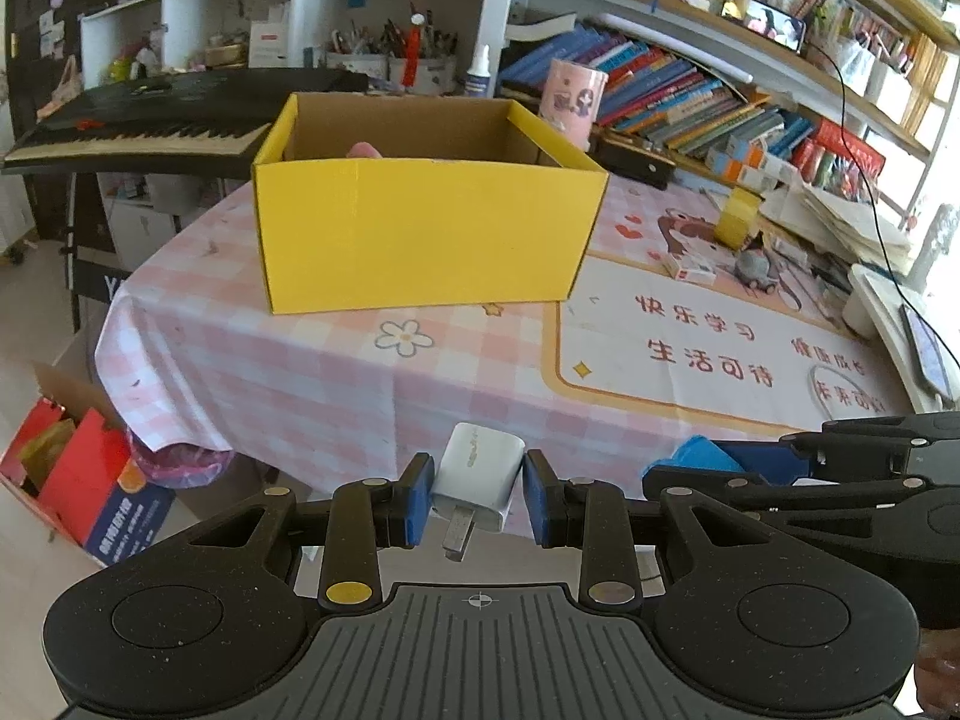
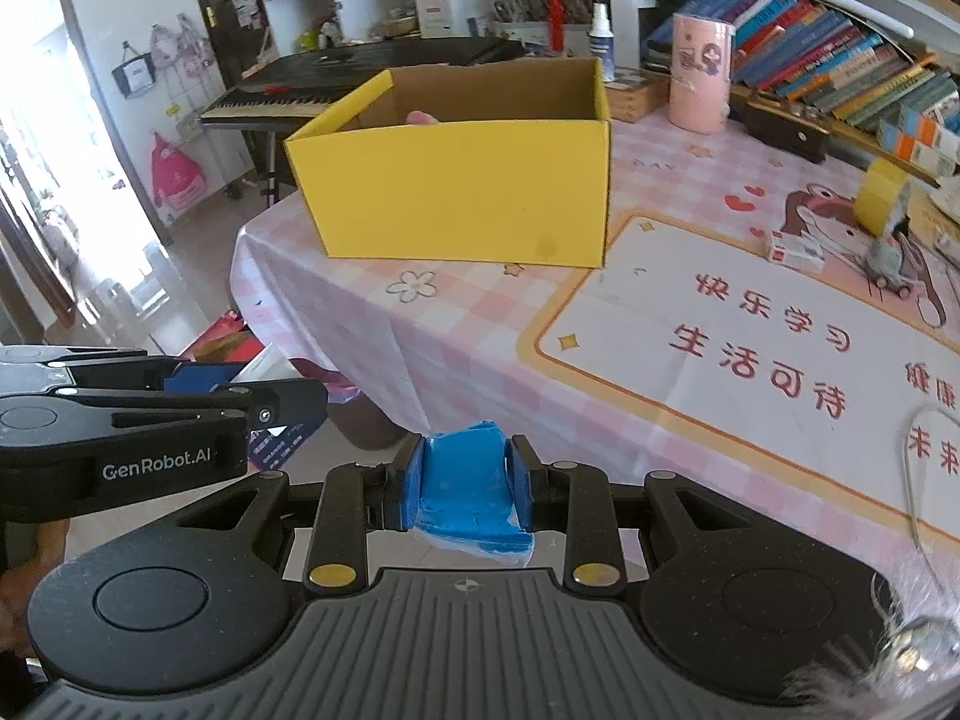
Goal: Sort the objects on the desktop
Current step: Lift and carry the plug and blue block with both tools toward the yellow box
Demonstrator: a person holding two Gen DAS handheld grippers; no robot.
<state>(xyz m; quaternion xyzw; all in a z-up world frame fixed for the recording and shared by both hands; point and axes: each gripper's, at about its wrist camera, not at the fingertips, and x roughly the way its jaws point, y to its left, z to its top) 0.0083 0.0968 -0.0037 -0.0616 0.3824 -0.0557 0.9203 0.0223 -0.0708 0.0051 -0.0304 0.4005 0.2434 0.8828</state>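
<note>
My left gripper (image 1: 477,495) is shut on a white USB charger plug (image 1: 477,474), its metal prongs pointing back toward the camera. My right gripper (image 2: 467,480) is shut on a blue tissue packet (image 2: 468,486); the same gripper shows at the right edge of the left wrist view (image 1: 780,462). Both hover over the near edge of the table. An open yellow cardboard box (image 1: 420,234) (image 2: 462,192) stands further back on the pink checked tablecloth (image 1: 360,396), with something pink peeking above its front wall.
A yellow tape roll (image 1: 737,219), a small white and red box (image 1: 690,269) and a grey toy mouse (image 1: 755,269) lie at the right. A pink cylinder (image 2: 699,72) stands behind the box. A black keyboard (image 1: 150,126) stands left; books line the back right.
</note>
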